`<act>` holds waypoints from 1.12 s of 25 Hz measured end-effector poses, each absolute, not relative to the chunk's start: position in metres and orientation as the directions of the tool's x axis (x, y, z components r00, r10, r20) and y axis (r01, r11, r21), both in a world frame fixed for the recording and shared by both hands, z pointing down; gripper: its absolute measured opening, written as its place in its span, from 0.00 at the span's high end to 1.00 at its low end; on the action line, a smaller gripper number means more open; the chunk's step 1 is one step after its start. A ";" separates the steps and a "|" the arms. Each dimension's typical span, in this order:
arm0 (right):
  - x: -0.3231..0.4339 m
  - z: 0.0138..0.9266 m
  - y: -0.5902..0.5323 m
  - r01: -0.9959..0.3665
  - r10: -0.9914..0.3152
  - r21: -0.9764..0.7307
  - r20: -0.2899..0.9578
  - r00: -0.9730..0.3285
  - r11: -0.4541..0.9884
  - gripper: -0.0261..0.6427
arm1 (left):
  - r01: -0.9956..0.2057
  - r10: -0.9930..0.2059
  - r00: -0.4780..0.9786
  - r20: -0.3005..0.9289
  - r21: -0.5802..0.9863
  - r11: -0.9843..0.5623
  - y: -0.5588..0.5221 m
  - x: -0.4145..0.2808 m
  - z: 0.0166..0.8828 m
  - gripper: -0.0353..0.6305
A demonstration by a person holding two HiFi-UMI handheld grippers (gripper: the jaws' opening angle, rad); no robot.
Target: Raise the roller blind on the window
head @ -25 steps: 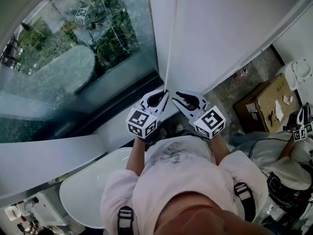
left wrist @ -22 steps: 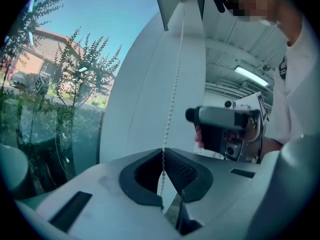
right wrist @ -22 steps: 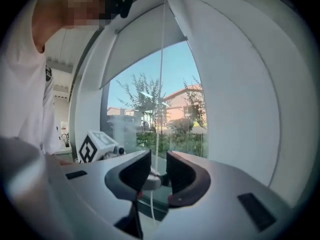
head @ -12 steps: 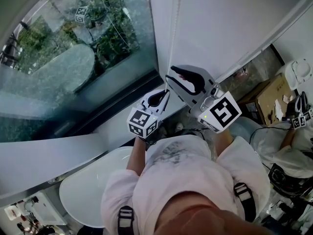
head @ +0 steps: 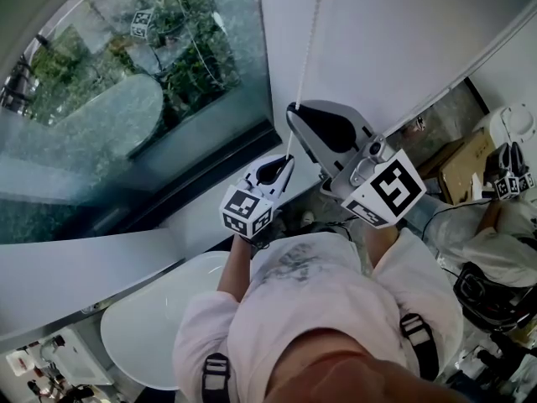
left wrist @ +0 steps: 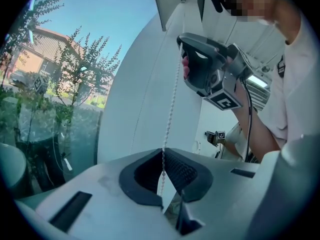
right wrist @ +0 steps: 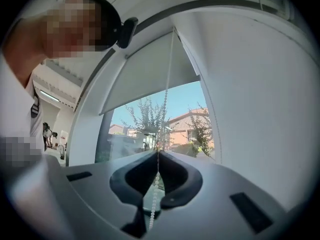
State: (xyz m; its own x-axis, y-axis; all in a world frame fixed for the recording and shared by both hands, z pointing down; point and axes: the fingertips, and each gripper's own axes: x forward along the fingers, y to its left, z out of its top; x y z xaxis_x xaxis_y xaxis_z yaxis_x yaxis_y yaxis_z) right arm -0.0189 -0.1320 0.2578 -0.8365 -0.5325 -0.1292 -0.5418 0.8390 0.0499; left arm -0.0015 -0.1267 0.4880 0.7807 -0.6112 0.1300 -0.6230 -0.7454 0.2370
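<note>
Roller blind (right wrist: 145, 79) hangs partway down the window (head: 126, 99), at its far top. The right gripper (head: 291, 110) has climbed the bead chain (head: 312, 32) and pinches it above the left gripper (head: 288, 159), likewise clamped on it, so another downward pull looks ready.

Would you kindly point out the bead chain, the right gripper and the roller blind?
bead chain (left wrist: 172, 99), left gripper view, the stretch above the fingers.
right gripper (right wrist: 158, 152), right gripper view, where its fingers meet on the chain.
roller blind (right wrist: 147, 79), right gripper view, middle of the fabric.
</note>
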 end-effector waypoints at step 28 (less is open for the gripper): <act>-0.019 0.342 -0.137 -0.583 -0.581 0.017 -0.047 -0.812 0.813 0.87 | -0.633 -0.584 0.774 0.244 0.309 -0.710 -0.128 -0.003 0.569 0.92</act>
State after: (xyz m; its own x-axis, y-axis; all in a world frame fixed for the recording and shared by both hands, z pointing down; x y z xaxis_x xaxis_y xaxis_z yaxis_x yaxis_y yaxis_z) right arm -0.0193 -0.1374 0.3419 -0.8123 -0.5814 -0.0466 -0.5826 0.8126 0.0167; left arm -0.0026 -0.1277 0.5694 0.7742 -0.5842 0.2437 -0.6329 -0.7098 0.3092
